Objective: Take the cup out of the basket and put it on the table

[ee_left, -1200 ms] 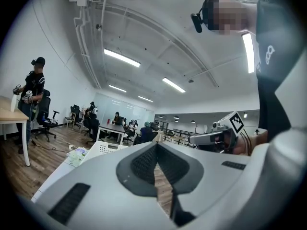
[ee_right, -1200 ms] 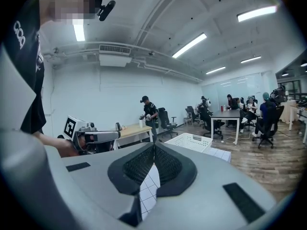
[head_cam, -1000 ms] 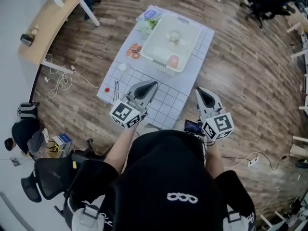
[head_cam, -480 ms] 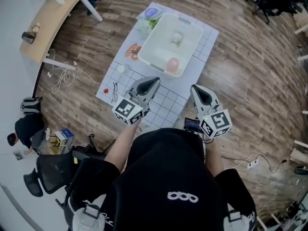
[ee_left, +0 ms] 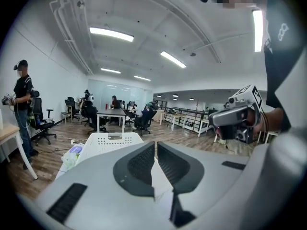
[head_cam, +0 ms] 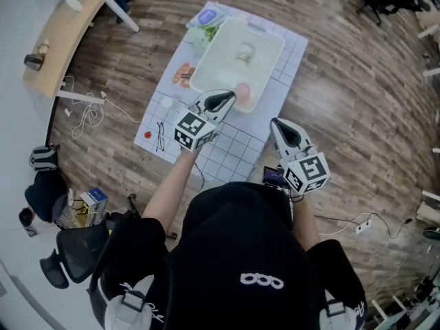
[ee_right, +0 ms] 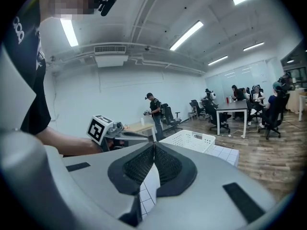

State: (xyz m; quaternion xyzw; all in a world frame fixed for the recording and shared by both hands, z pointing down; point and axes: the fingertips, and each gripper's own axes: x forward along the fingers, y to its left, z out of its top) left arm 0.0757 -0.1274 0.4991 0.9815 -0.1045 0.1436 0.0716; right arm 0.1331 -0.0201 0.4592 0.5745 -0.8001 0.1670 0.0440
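One pink cup (head_cam: 242, 92) in basket (head_cam: 265, 64), orientation unclear.

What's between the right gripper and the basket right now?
Only bare gridded tabletop separates the right gripper from the basket, as the head view shows.

Bright, even light from ceiling strip lights (ee_left: 111, 33); shadows soft. Heavy fisheye bending and dark corners in both gripper views.
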